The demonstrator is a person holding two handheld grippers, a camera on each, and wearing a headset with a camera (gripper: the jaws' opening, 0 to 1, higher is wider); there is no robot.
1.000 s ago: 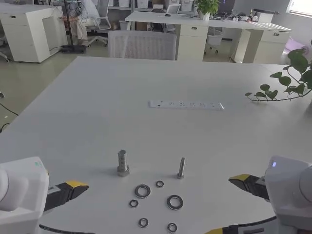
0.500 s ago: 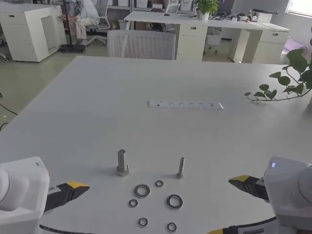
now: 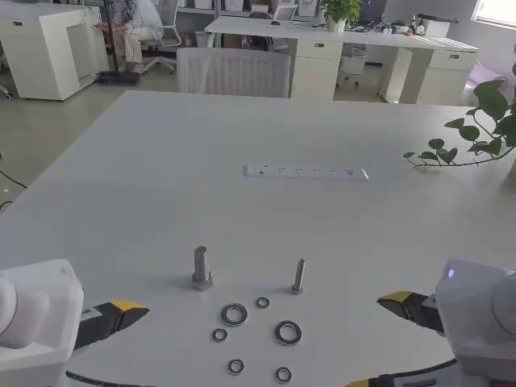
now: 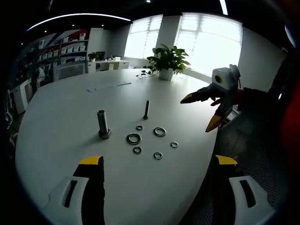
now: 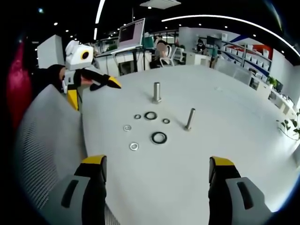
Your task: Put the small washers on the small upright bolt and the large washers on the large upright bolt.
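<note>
Both tools spread, both empty

Left tool (image 4: 159, 160) and right tool (image 5: 157, 161) hover with jaws wide apart, touching nothing. Six washers (image 3: 235, 314) lie loose on the surface (image 3: 242, 218), near the upright large bolt (image 3: 201, 268) and small bolt (image 3: 298, 276)

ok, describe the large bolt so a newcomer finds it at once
On the white table, look toward the near edge, on the person's side of the power strip, where two bolts stand upright behind scattered washers. The large bolt is the left one in the head view: thick, hex head on the table, unlike the thin small bolt to its right.
</note>
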